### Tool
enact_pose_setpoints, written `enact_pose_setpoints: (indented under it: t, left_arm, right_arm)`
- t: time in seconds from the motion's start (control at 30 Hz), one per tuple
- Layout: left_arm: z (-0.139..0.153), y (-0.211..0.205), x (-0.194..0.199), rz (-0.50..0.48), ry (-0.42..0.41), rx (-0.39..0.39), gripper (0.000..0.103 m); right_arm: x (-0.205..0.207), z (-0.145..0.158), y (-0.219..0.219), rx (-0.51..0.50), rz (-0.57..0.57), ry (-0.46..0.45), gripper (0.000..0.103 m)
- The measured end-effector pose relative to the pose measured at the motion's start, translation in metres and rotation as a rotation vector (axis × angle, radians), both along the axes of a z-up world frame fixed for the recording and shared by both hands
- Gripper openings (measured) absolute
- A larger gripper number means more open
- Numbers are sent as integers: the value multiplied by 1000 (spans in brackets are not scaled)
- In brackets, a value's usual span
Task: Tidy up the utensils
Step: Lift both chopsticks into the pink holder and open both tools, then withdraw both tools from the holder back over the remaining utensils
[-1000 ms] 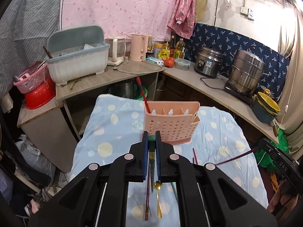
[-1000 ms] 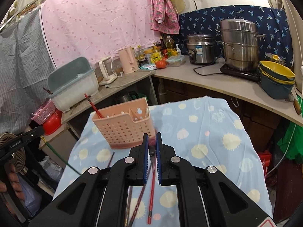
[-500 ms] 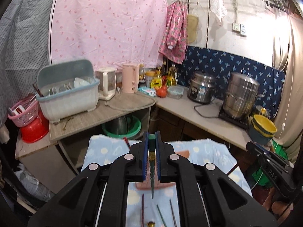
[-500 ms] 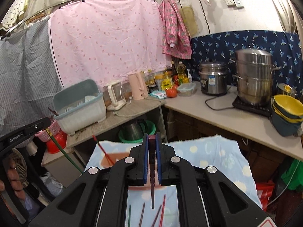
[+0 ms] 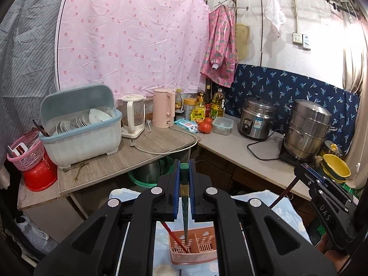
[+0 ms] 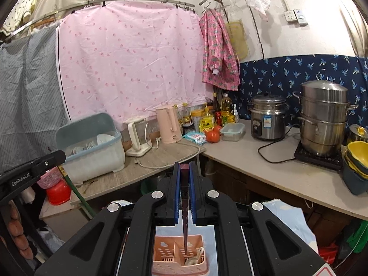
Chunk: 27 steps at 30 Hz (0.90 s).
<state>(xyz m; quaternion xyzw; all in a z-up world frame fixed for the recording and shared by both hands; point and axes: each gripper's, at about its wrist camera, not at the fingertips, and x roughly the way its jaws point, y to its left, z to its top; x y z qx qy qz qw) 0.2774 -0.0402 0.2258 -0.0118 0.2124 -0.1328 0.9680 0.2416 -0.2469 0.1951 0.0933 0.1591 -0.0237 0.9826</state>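
My left gripper (image 5: pixel 184 172) is shut on a green chopstick (image 5: pixel 185 209) that hangs point down over the pink utensil holder (image 5: pixel 193 250). A red chopstick (image 5: pixel 173 235) leans in that holder's left part. My right gripper (image 6: pixel 184 172) is shut on a dark maroon chopstick (image 6: pixel 184 218), its tip above the pink utensil holder (image 6: pixel 179 262), where a spoon (image 6: pixel 194 258) lies. Each gripper also shows in the other's view: the right gripper (image 5: pixel 306 172) with its chopstick at the right edge, the left gripper (image 6: pixel 58 158) at the left edge.
The holder stands on a table under a blue spotted cloth (image 5: pixel 285 209). Behind it runs an L-shaped counter (image 5: pixel 142 154) with a dish rack (image 5: pixel 80 128), kettles, bottles, a rice cooker (image 5: pixel 256 122) and a steamer pot (image 5: pixel 308 133). A person's hand (image 6: pixel 18 232) shows at the left.
Both grippers rose from the table, each carrying a chopstick, and now hang above the pink holder. The views tilted up, so the loose utensils on the cloth dropped out of sight.
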Motion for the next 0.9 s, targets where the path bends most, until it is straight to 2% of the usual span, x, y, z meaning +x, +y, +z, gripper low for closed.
enact_pose_setpoints:
  t: [0.17,0.33,0.37,0.4,0.43,0.47,0.8,0.9]
  left_arm:
    - [-30,0,16,4,63,17,7]
    - [-55,-1,24,5,121,12,8]
    - [-59,-1,23,14,122,11,16]
    - [-61,-1,23,26,120,17,23]
    - [-62,-1,21,37,117,25,38]
    - [-63,-1,20,39,111,28,41]
    - [-71,-3,2,30,124,46,43]
    - [-73,-1,-8,29,130,39,44]
  right_arm:
    - [21,-38,6,13,16,79,7]
    - [28,-59,12,-2,21,131,8]
    - [27,-61,12,-7,8,125,15]
    - [24,-61,13,-11,-7,120,33]
    - [19,-60,12,-7,-21,106,44]
    - [15,-58,11,-1,-30,87,55]
    - [-11,-57,19,-11,-30,75,56]
    - [-22,-60,19,4,-34,76,64]
